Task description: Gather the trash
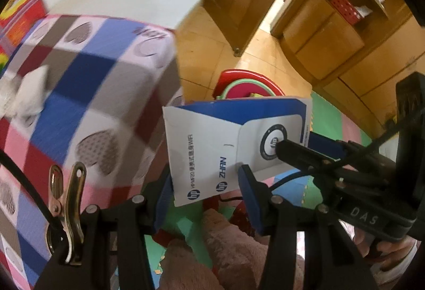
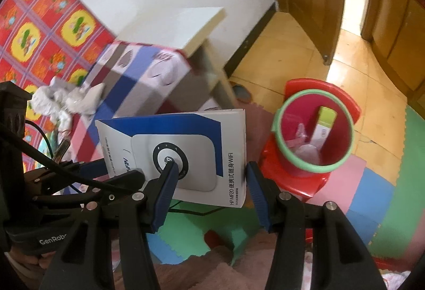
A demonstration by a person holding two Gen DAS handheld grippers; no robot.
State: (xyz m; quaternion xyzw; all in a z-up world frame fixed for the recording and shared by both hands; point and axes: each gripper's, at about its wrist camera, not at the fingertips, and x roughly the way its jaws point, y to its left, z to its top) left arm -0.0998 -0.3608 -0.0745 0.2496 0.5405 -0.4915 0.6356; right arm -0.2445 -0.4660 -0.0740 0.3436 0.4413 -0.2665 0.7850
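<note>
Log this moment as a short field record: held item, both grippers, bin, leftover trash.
held: white-and-blue box, in the air
left hand-held gripper: shut on box
right hand-held gripper: shut on box
bin: red bin, green rim, on red stool; some trash already inside
leftover: crumpled tissues on checkered table

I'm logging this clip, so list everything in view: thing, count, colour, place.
box: one, white and blue, held between both grippers
bin: one, red with green rim, on red stool
carton: one, white and green, inside bin
tissues: one heap, white, on checked cloth
floor mat: coloured tiles, underfoot
left gripper: black, blue pads, gripping box
right gripper: black, blue pads, gripping box
</note>
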